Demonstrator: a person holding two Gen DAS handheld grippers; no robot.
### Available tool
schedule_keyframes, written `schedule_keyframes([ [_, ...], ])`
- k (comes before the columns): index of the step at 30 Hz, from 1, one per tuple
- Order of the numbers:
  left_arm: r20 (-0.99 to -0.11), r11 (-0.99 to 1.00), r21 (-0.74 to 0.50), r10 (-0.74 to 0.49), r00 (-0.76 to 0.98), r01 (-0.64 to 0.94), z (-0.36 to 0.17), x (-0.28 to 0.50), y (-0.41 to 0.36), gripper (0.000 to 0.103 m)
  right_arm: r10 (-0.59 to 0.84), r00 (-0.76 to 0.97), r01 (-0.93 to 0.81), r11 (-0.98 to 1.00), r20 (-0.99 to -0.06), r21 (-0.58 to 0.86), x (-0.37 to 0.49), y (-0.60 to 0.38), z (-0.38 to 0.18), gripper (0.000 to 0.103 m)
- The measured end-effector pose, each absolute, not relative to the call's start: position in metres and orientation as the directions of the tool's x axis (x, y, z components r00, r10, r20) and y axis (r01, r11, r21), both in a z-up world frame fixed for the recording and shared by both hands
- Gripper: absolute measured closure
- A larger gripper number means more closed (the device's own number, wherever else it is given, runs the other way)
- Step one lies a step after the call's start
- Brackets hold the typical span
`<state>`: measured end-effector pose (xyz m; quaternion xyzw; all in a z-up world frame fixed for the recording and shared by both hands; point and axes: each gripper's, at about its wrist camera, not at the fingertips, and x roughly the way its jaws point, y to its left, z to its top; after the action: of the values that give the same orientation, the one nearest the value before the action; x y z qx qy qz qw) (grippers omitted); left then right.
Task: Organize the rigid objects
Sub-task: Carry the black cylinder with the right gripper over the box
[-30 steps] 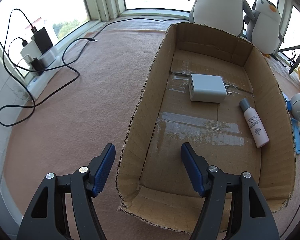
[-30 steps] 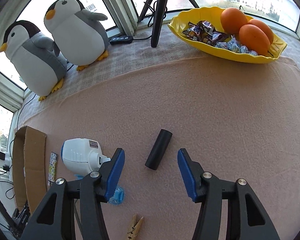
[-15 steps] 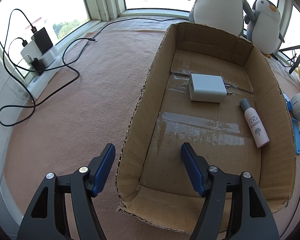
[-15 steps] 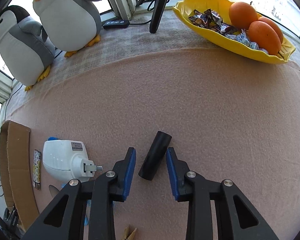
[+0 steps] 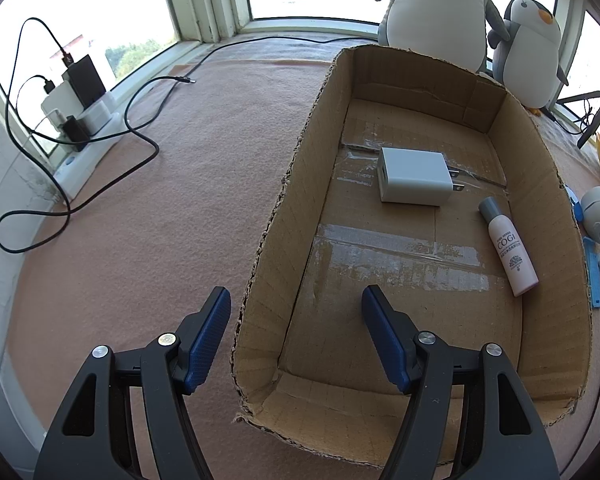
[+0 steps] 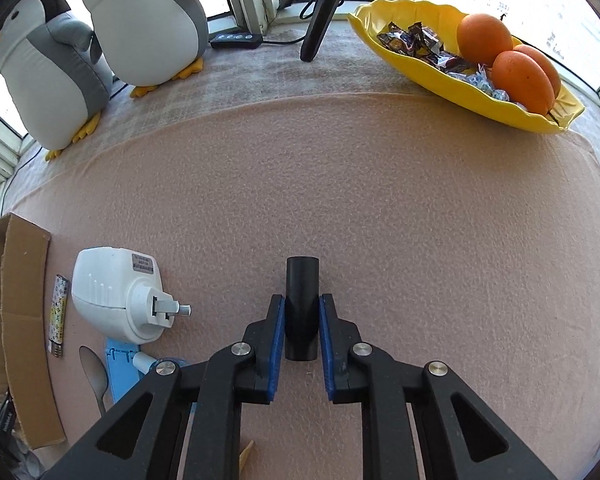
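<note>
My right gripper (image 6: 301,310) is shut on a black cylinder (image 6: 302,300) that lies on the pink cloth, its far end pointing away between the blue pads. My left gripper (image 5: 296,332) is open and empty, its jaws straddling the near left wall of an open cardboard box (image 5: 284,216). Inside the box lie a white charger block (image 5: 414,176) and a pink bottle with a grey cap (image 5: 508,246). The box edge also shows in the right wrist view (image 6: 16,280).
A white plug-in device (image 6: 116,294), a patterned lighter (image 6: 58,314), a spoon (image 6: 94,376) and a blue piece (image 6: 120,364) lie left of the cylinder. A yellow fruit bowl (image 6: 480,84) stands far right. Two plush penguins (image 6: 148,24) stand far left. Cables and chargers (image 5: 80,120) sit by the window.
My right gripper moved forward, turned in line with the black cylinder and closed its jaws on it. The left gripper has not moved.
</note>
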<state>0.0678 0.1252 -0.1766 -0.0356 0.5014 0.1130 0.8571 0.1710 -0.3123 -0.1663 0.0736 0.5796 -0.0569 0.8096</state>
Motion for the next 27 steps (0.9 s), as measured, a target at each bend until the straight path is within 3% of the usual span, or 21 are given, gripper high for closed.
schedule_keyframes([
  [10,-0.867,0.972,0.048,0.155,0.474,-0.229,-0.176,0.068,0.127,0.034,0.011,0.414,0.096,0.994,-0.910,0.056,0.137,-0.283,-0.127,0.088],
  [27,-0.864,0.973,0.042,0.149,0.480,-0.227,-0.176,0.068,0.124,0.034,0.238,0.483,-0.328,0.941,-0.843,0.078,0.092,-0.105,-0.068,0.088],
])
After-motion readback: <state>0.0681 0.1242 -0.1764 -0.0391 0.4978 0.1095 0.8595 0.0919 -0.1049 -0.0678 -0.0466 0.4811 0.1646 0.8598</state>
